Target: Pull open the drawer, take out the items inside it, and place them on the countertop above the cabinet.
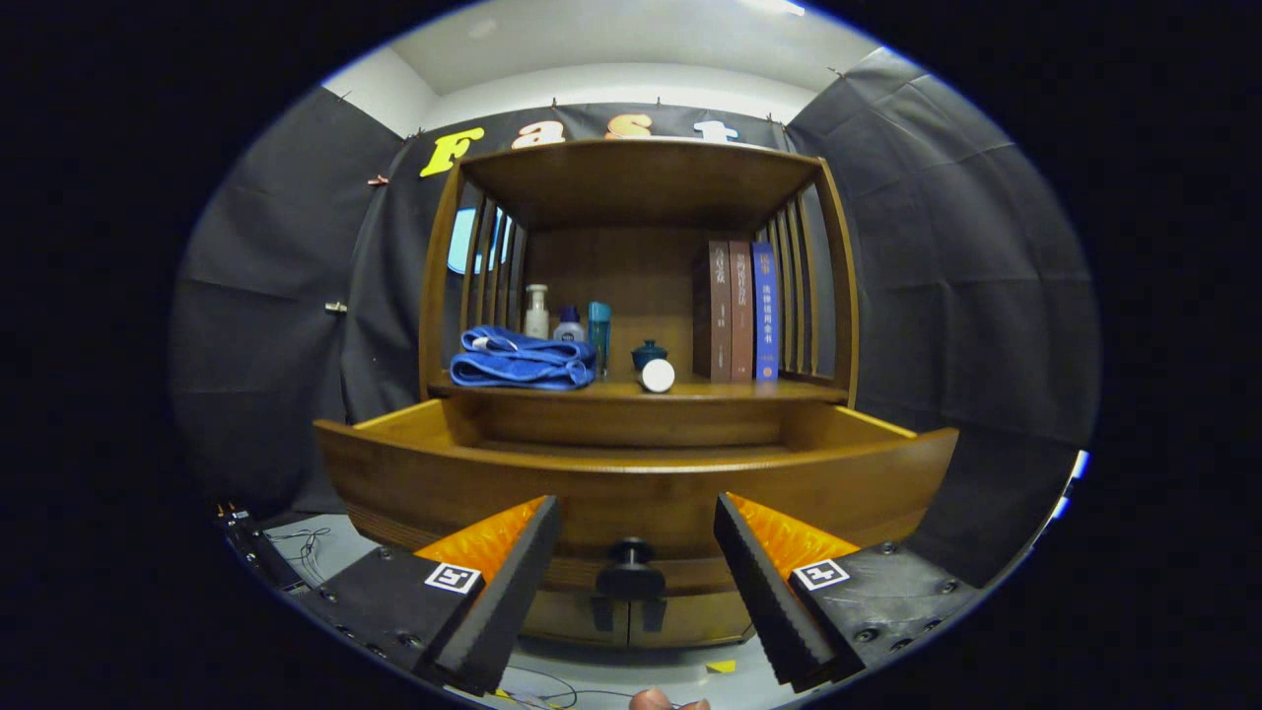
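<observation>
Black cloth wall (966, 296) encloses the booth on all sides. White ceiling (611, 44) above, with a bright light (779, 8). Grey floor (335, 542) below, carrying loose cables (301, 540).

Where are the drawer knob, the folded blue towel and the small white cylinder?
drawer knob (631, 554), gripper view, its round black head.
folded blue towel (523, 360), gripper view, middle of the top fold.
small white cylinder (658, 375), gripper view, its round end face.

Black ridged fingers (513, 592) with orange backs, 2 square tags, screws
</observation>
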The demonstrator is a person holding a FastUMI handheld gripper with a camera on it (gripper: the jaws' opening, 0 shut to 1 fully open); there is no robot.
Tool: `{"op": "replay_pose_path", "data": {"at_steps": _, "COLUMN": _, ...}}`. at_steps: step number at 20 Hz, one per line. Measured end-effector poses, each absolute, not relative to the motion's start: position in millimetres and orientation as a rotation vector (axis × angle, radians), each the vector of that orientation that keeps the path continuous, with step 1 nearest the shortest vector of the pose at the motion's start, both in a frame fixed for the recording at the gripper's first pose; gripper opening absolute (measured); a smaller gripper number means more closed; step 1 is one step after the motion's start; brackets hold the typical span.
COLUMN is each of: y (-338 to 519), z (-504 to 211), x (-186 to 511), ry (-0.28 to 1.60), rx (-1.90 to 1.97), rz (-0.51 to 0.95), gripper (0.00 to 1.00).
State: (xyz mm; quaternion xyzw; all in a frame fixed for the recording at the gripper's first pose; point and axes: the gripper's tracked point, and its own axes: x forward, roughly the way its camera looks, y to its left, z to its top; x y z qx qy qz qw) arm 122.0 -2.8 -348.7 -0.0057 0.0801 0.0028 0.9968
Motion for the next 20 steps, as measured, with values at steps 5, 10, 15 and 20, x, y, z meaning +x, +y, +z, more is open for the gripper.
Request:
{"op": "replay_pose_path", "data": {"at_steps": 5, "y": -2, "z": -375, "x": 136, "ry": 0.209, "rx": -0.012, "rz": 0.002, "gripper": 0.99}}
{"op": "replay_pose_path", "data": {"at_steps": 10, "y": 2, "z": -374, "x": 137, "ry": 0.201, "rx": -0.027, "rz": -0.003, "gripper": 0.99}}
{"op": "replay_pose_path", "data": {"at_steps": 15, "y": 3, "z": -373, "x": 137, "ry": 0.207, "rx": -0.024, "rz": -0.008, "gripper": 0.99}}
{"op": "replay_pose_path", "data": {"at_steps": 20, "y": 5, "z": -376, "x": 158, "ry": 0.214, "rx": -0.024, "rz": -0.012, "gripper": 0.99}}
